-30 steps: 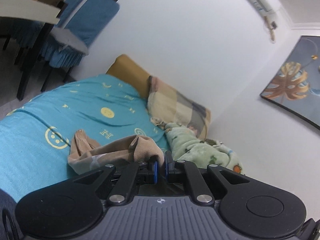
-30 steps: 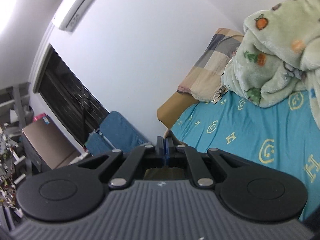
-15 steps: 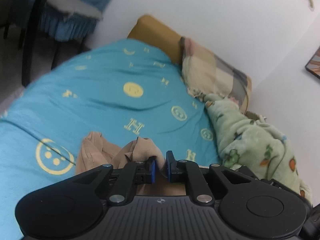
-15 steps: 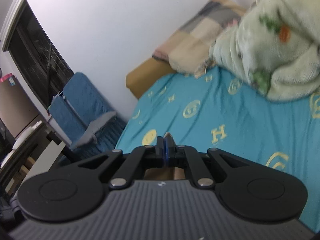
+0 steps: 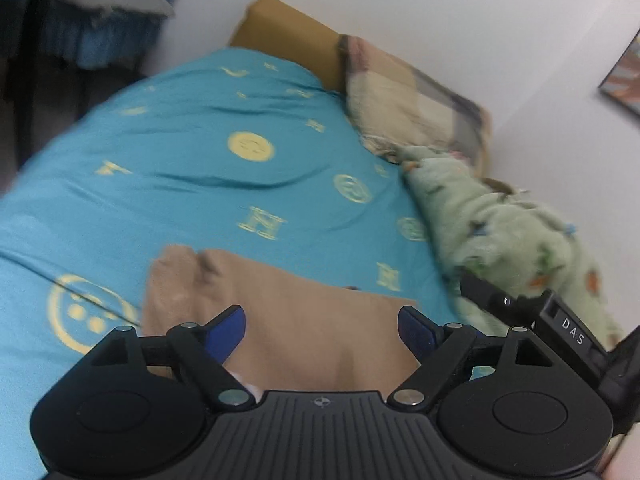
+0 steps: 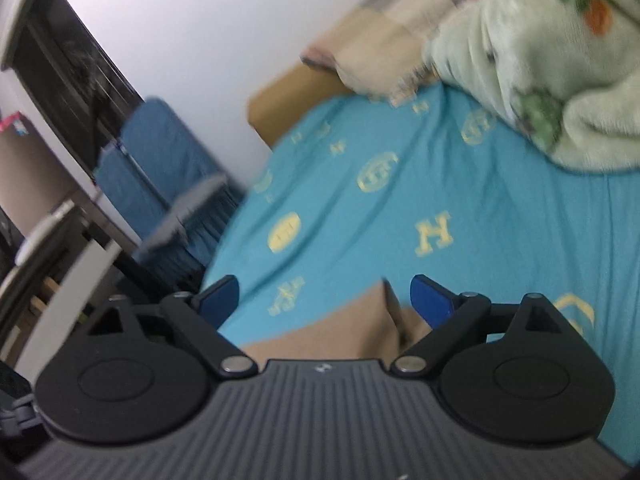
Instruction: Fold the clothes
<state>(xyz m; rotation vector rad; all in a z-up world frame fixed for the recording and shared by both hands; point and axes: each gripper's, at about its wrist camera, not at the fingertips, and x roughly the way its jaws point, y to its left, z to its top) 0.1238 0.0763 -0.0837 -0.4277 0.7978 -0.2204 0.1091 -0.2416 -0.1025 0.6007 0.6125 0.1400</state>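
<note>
Left gripper (image 5: 322,330): jaws spread wide, nothing between the blue pads. Tan garment (image 5: 288,320) lies flat on the bed (image 5: 200,184) directly under and ahead of the jaws, spanning the full gap and past the left pad. Bunched fold sits ahead-left of the left jaw. Far edge of the cloth runs straight across, just ahead of both pads. Whether the pads touch the cloth: can't tell, frame is motion-blurred.

Right gripper (image 6: 326,300): jaws also wide apart, holding nothing. Same garment (image 6: 340,332) shows below the jaws, filling the lower part of the gap. A crease or seam rises up near the right pad; the corner peaks just inside that jaw. The left pad has teal sheet behind it, not cloth.

The other gripper's black body (image 5: 560,332) is in left wrist view, just right of the right jaw, "DAS" label visible.

Beyond the jaws: teal bedsheet with yellow H and circle prints. Green fleece blanket (image 5: 508,236) is heaped ahead-right of both jaws, well apart from the garment. Plaid pillow (image 5: 412,100) sits farther ahead against the ochre headboard (image 5: 288,36). Blue chair (image 6: 160,168) stands off the bed, ahead-left of the right gripper.
</note>
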